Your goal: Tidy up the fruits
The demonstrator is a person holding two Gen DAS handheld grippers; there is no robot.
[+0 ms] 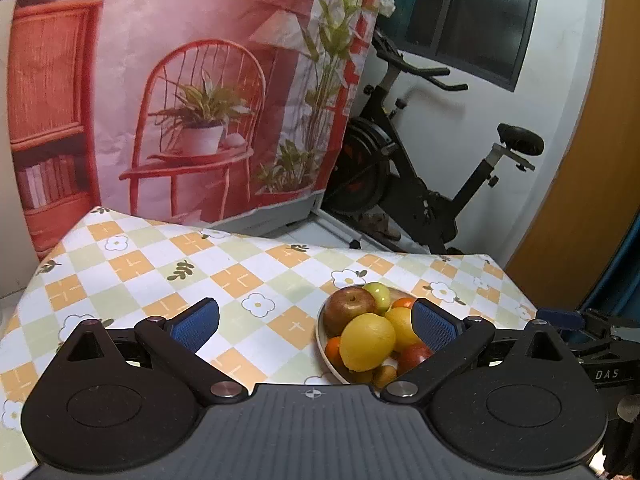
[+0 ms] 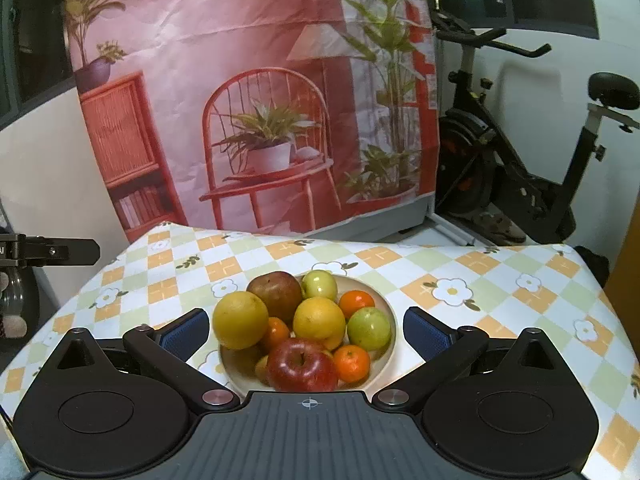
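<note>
My gripper (image 1: pixel 316 326): jaws spread wide — nothing between the blue pads.
Plate (image 1: pixel 320 338): on checkered tablecloth (image 1: pixel 160 280), right of centre, partly behind my right finger.
Fruit: two yellow lemons (image 1: pixel 366 342), reddish-brown apple (image 1: pixel 349 308), green apple (image 1: pixel 378 294), oranges — heaped together.
Other gripper (image 1: pixel 560 320): at the right edge.

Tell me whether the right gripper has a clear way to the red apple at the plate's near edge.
Probably yes: the right gripper is open and empty, and the red apple lies uncovered just ahead.
</note>
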